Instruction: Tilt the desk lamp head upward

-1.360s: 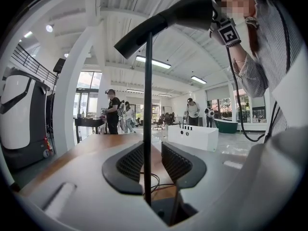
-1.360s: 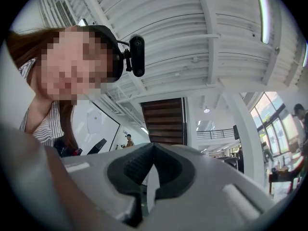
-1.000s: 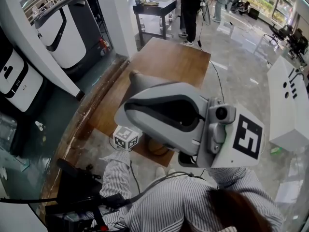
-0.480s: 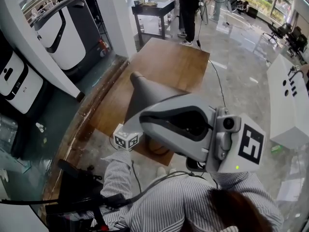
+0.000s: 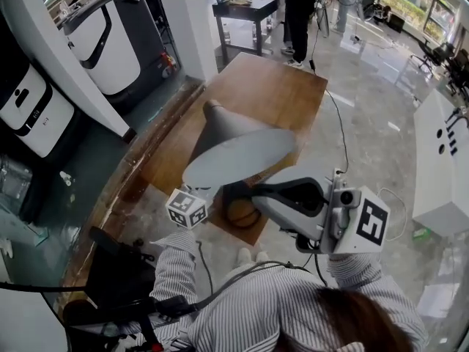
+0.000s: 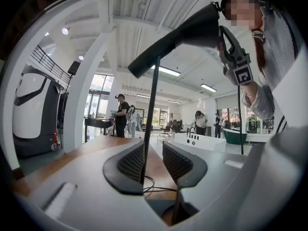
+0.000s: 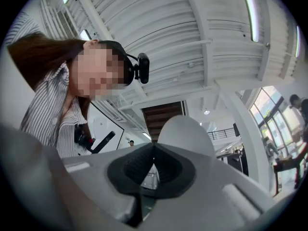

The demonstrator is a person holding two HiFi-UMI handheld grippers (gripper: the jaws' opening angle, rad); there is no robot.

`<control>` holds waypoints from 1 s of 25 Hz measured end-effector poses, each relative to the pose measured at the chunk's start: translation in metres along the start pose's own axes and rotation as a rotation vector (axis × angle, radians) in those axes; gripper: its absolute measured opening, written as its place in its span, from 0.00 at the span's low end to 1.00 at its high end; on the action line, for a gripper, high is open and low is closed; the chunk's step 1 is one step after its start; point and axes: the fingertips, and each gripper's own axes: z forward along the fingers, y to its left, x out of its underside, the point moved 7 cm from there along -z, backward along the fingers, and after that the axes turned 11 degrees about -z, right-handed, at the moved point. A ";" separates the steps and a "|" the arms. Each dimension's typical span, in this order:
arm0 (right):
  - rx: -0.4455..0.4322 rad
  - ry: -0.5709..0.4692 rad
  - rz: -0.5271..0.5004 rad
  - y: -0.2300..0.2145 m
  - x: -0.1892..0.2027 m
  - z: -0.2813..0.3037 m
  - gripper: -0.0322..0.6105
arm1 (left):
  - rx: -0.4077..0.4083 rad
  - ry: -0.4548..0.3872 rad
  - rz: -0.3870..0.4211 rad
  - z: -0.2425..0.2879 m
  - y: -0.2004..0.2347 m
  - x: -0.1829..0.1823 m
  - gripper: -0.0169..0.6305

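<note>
The desk lamp stands on a wooden table [image 5: 275,86]. Its grey cone-shaped head [image 5: 234,149] slopes above the round base [image 5: 240,213]. My right gripper [image 5: 234,194] reaches in from the lower right, and its tips are shut on the wide rim of the head. In the right gripper view the jaws [image 7: 154,147] meet at the tips, with the pale head [image 7: 185,136] just behind. My left gripper [image 6: 153,153] straddles the thin black stem [image 6: 152,105]. Its jaws are opening, and a gap shows beside the stem. From the head view only its marker cube [image 5: 187,208] shows.
White and black machines [image 5: 102,42] line the left side beyond a dark ledge. A dark table [image 5: 245,9] with people beside it stands behind the wooden one. A cable [image 5: 341,138] trails over the floor, and a white counter [image 5: 440,160] sits at right.
My right gripper has dropped lower and farther from the head camera, uncovering the lamp head, whose wide end now spreads toward it. The left gripper's cube has hardly moved.
</note>
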 end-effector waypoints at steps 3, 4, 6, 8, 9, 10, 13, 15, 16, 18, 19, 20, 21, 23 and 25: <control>0.060 0.099 0.043 0.009 0.037 -0.034 0.05 | -0.042 0.040 0.052 -0.019 -0.032 -0.009 0.20; 0.094 0.165 0.039 0.013 0.054 -0.046 0.05 | -0.054 0.055 0.070 -0.025 -0.045 -0.012 0.20; 0.176 0.309 0.008 0.019 0.093 -0.064 0.05 | -0.075 0.073 0.086 -0.033 -0.070 -0.017 0.20; 0.254 0.426 -0.027 0.025 0.130 -0.075 0.05 | -0.110 0.078 0.084 -0.041 -0.094 -0.021 0.20; 0.279 0.475 -0.028 0.029 0.146 -0.078 0.05 | -0.136 0.075 0.078 -0.045 -0.104 -0.022 0.18; 0.298 0.516 -0.011 0.032 0.160 -0.080 0.05 | -0.162 0.068 0.067 -0.049 -0.112 -0.024 0.14; 0.340 0.574 0.073 0.045 0.185 -0.086 0.05 | -0.199 0.044 0.030 -0.060 -0.136 -0.024 0.07; 0.363 0.595 0.097 0.052 0.192 -0.089 0.05 | -0.225 0.022 0.016 -0.067 -0.147 -0.024 0.04; 0.367 0.610 0.100 0.056 0.195 -0.089 0.05 | -0.244 0.014 0.013 -0.070 -0.152 -0.023 0.04; 0.365 0.644 0.100 0.066 0.198 -0.089 0.05 | -0.263 0.012 0.011 -0.074 -0.163 -0.019 0.04; 0.365 0.657 0.100 0.071 0.198 -0.089 0.05 | -0.262 0.017 0.006 -0.076 -0.168 -0.017 0.04; 0.368 0.664 0.101 0.075 0.197 -0.088 0.05 | -0.258 0.024 -0.001 -0.077 -0.172 -0.015 0.04; 0.372 0.667 0.101 0.080 0.196 -0.088 0.05 | -0.254 0.031 -0.005 -0.078 -0.176 -0.013 0.04; 0.385 0.670 0.093 0.087 0.192 -0.088 0.05 | -0.253 0.045 0.005 -0.080 -0.183 -0.008 0.04; 0.400 0.683 0.078 0.094 0.190 -0.086 0.05 | -0.255 0.059 0.012 -0.083 -0.187 -0.003 0.04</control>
